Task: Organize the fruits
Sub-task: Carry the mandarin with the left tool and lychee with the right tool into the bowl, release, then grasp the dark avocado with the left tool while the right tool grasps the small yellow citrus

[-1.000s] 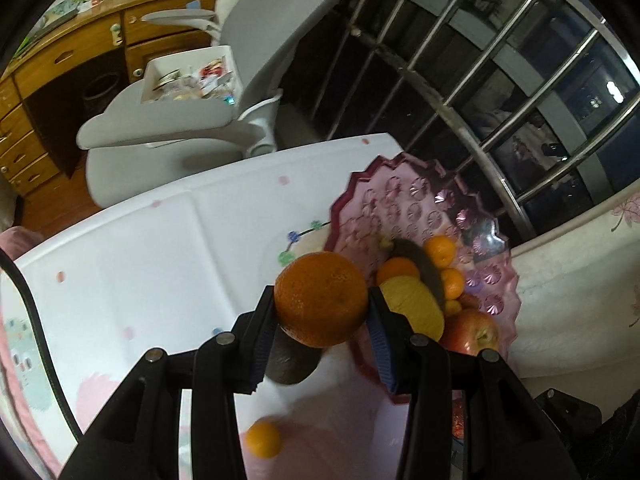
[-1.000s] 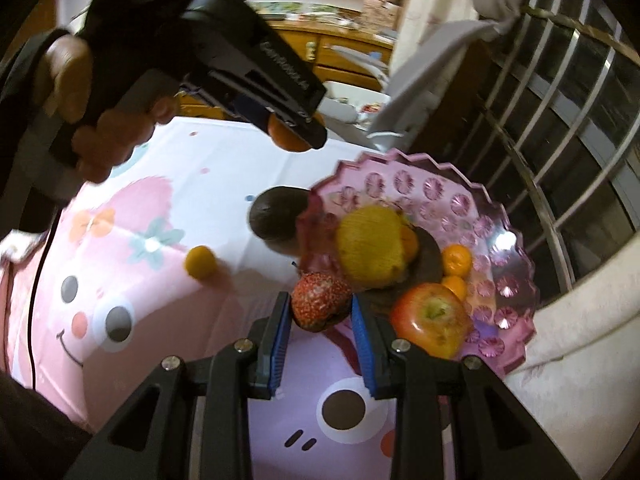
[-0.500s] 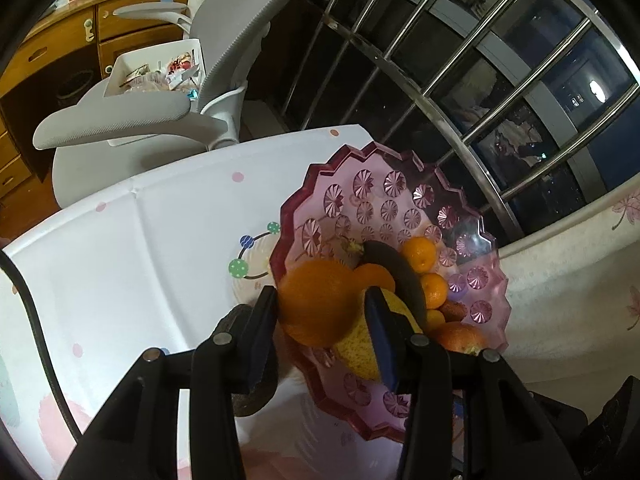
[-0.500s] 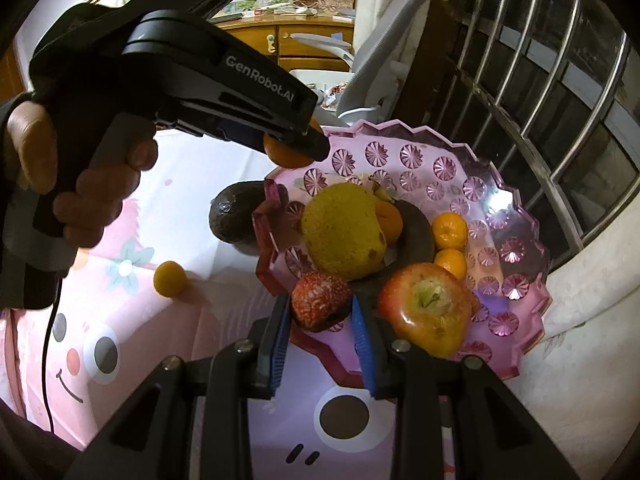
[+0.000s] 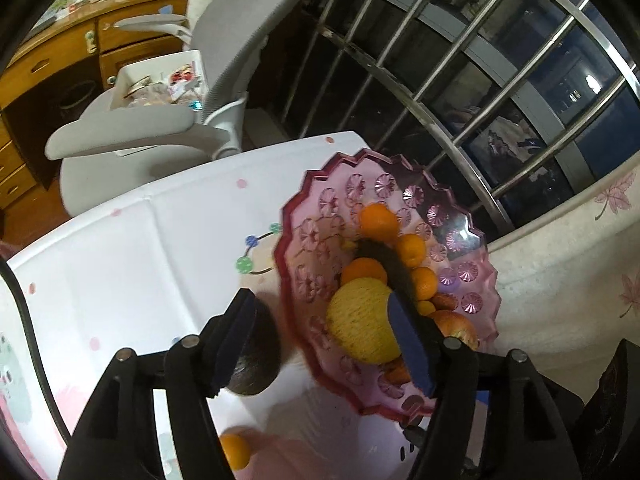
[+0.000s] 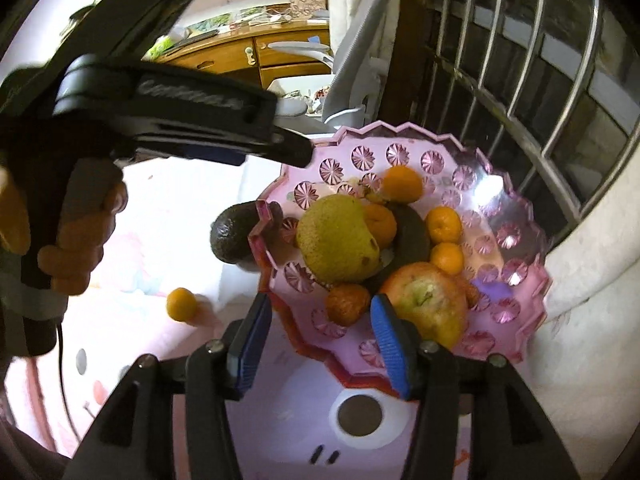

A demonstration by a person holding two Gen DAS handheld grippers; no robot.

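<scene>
fruit is mostly in the pink glass bowl (image 6: 516, 280), which sits at the bench's far edge by the window bars (image 5: 460, 92). two pieces are not in it: a dark avocado (image 6: 230, 236) touching the outside of the bowl's rim on the side away from the window, and a small orange (image 6: 182, 304) alone on the cloth, nearer the person.

left gripper (image 5: 324, 344) fingers spread wide, nothing between them, hovering over the bowl's near rim. right gripper (image 6: 320, 344) also spread, empty, with a reddish fruit (image 6: 347, 304) lying in the bowl just ahead of its gap.

risks, as i judge them:
- bowl is shallow and piled; the yellow pear (image 6: 338, 238) sits high on the heap, so a nudge from either finger could roll it or the apple (image 6: 426, 300) over the scalloped rim.
- avocado is tight against the rim, so a finger going in on the bowl side may hit glass and shove the bowl toward the bench edge.
- both grippers work the same rim, so they could collide.
- the small orange is round and free on smooth cloth; an off-centre pinch may squirt it away.

bowl contents: pear, apple, reddish fruit, several mandarins (image 6: 442, 224), a second dark avocado under the pile.
</scene>
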